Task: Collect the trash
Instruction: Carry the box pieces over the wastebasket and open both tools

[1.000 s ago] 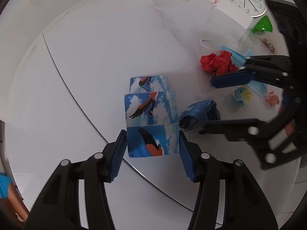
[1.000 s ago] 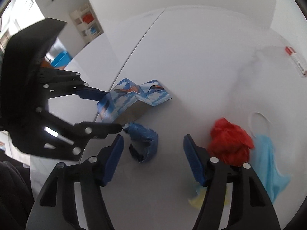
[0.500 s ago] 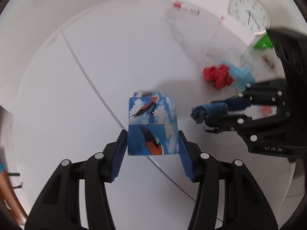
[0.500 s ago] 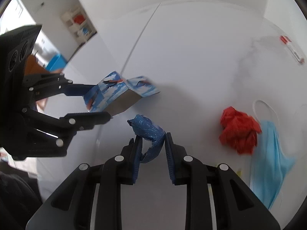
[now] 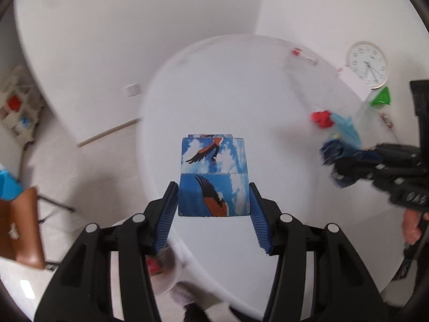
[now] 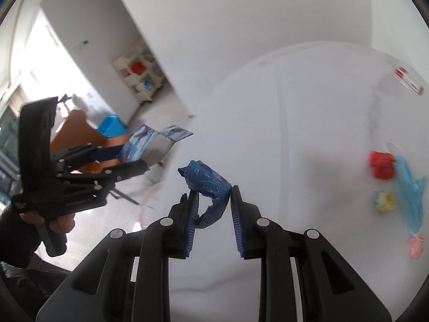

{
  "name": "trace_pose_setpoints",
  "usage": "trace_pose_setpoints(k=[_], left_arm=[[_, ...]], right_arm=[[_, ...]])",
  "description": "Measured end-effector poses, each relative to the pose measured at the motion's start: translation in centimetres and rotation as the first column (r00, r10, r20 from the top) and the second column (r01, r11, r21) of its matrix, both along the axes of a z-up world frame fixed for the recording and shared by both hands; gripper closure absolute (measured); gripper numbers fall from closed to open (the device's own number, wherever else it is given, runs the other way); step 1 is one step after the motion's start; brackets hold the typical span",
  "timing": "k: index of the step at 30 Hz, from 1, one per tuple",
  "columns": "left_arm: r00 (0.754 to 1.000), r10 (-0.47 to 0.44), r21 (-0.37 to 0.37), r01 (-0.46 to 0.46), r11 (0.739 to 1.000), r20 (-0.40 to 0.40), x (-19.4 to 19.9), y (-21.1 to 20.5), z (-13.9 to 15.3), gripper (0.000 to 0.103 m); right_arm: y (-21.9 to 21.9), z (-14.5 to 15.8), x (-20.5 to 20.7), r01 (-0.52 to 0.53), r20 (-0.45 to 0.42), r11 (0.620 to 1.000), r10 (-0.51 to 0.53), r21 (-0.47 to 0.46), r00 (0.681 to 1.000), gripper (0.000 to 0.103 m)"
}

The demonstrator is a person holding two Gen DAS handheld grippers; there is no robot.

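My left gripper (image 5: 213, 187) is shut on a folded blue carton printed with birds and clouds (image 5: 213, 177), held up above the round white table (image 5: 228, 94). It also shows in the right wrist view (image 6: 150, 147) at the left. My right gripper (image 6: 213, 193) is shut on a crumpled dark blue wrapper (image 6: 207, 185), lifted off the table. That wrapper shows in the left wrist view (image 5: 332, 151) at the right, in the other gripper. A red crumpled paper (image 6: 382, 165), a light blue face mask (image 6: 410, 193), a yellow wad (image 6: 384, 200) and a pink scrap (image 6: 415, 247) lie on the table.
A white wall clock (image 5: 368, 64) and a green wrapper (image 5: 380, 98) lie at the table's far right. A red and white stick pack (image 6: 409, 80) lies at the far edge. A brown chair (image 5: 21, 228) and a white shelf unit (image 6: 138, 76) stand off the table.
Both grippers have lifted and drawn back from the table with their loads. The right gripper closed on the dark blue wrapper a second ago. The table's far edge and the floor have come into view.
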State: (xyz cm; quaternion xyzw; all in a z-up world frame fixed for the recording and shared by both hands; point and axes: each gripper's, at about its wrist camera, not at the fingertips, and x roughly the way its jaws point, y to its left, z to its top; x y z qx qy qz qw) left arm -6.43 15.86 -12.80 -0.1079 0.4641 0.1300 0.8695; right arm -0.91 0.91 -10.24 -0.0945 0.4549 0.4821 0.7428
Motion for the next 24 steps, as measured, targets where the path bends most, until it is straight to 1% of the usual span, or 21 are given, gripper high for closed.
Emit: trace_pose_setpoints(k=[2, 3, 4, 6, 8, 10, 11, 12, 13, 14, 15, 16, 18, 20, 21, 23, 24], left_arm=[[0.999, 0.043, 0.009, -0.043, 0.999, -0.011, -2.9, 1.5, 0.0, 0.052], [0.997, 0.070, 0.008, -0.070, 0.998, -0.022, -4.9, 2.6, -0.2, 0.052], [0.996, 0.088, 0.004, -0.088, 0.996, -0.031, -5.9, 3.4, -0.6, 0.052], [0.990, 0.124, -0.008, -0.124, 0.992, -0.063, -8.2, 5.4, -2.0, 0.052], [0.987, 0.134, -0.027, -0.137, 0.990, -0.086, -9.4, 6.9, -3.8, 0.052], [0.984, 0.139, -0.056, -0.146, 0.988, -0.107, -10.3, 8.7, -6.8, 0.052], [0.984, 0.139, -0.067, -0.147, 0.987, -0.110, -10.3, 9.0, -7.8, 0.050], [0.980, 0.146, -0.088, -0.159, 0.983, -0.136, -10.5, 10.0, -9.7, 0.046], [0.977, 0.147, -0.114, -0.166, 0.980, -0.156, -10.6, 10.6, -11.3, 0.037], [0.973, 0.151, -0.133, -0.176, 0.975, -0.175, -10.6, 11.2, -12.8, 0.035], [0.966, 0.158, -0.145, -0.189, 0.971, -0.204, -10.8, 11.9, -14.5, 0.035], [0.962, 0.150, -0.158, -0.189, 0.969, -0.229, -10.8, 12.4, -15.9, 0.035], [0.951, 0.145, -0.163, -0.194, 0.967, -0.272, -10.8, 12.9, -17.9, 0.035], [0.948, 0.148, -0.174, -0.202, 0.964, -0.282, -11.5, 13.5, -18.5, 0.035], [0.948, 0.159, -0.181, -0.213, 0.960, -0.274, -11.9, 13.8, -18.3, 0.035], [0.950, 0.188, -0.191, -0.238, 0.952, -0.248, -12.8, 14.6, -17.1, 0.033], [0.949, 0.217, -0.191, -0.263, 0.946, -0.229, -13.6, 15.1, -16.1, 0.029]], right_arm=[[1.6, 0.7, -1.4, -0.028, -0.015, 0.999, 0.028, 0.027, 0.999, 0.078], [2.6, 1.0, -2.3, -0.042, -0.021, 0.998, 0.043, 0.036, 0.999, 0.078], [3.5, 1.1, -3.1, -0.054, -0.021, 0.998, 0.055, 0.040, 0.998, 0.078], [5.6, 1.3, -4.6, -0.081, -0.020, 0.996, 0.082, 0.035, 0.996, 0.078], [7.5, 1.2, -5.4, -0.105, -0.014, 0.994, 0.105, 0.021, 0.994, 0.078], [9.3, 1.0, -6.5, -0.126, -0.013, 0.992, 0.126, -0.002, 0.992, 0.078], [10.2, 0.8, -7.0, -0.132, -0.015, 0.991, 0.132, -0.014, 0.991, 0.078], [10.7, 0.6, -7.1, -0.136, -0.019, 0.990, 0.136, -0.024, 0.991, 0.078], [11.5, 0.4, -7.5, -0.139, -0.023, 0.990, 0.138, -0.038, 0.990, 0.078], [11.9, 0.3, -8.2, -0.139, -0.024, 0.989, 0.138, -0.048, 0.990, 0.078], [12.1, 0.2, -9.4, -0.138, -0.028, 0.988, 0.136, -0.062, 0.990, 0.078], [12.7, -0.2, -9.6, -0.134, -0.034, 0.988, 0.131, -0.076, 0.991, 0.078], [13.4, -0.4, -10.8, -0.123, -0.042, 0.988, 0.120, -0.095, 0.992, 0.078], [13.5, -0.6, -11.5, -0.114, -0.050, 0.987, 0.109, -0.114, 0.993, 0.078], [13.9, -0.7, -11.9, -0.109, -0.054, 0.986, 0.103, -0.126, 0.993, 0.078], [15.0, -1.2, -12.3, -0.105, -0.057, 0.985, 0.098, -0.137, 0.994, 0.078], [15.7, -1.4, -12.5, -0.103, -0.057, 0.984, 0.096, -0.146, 0.994, 0.078]])
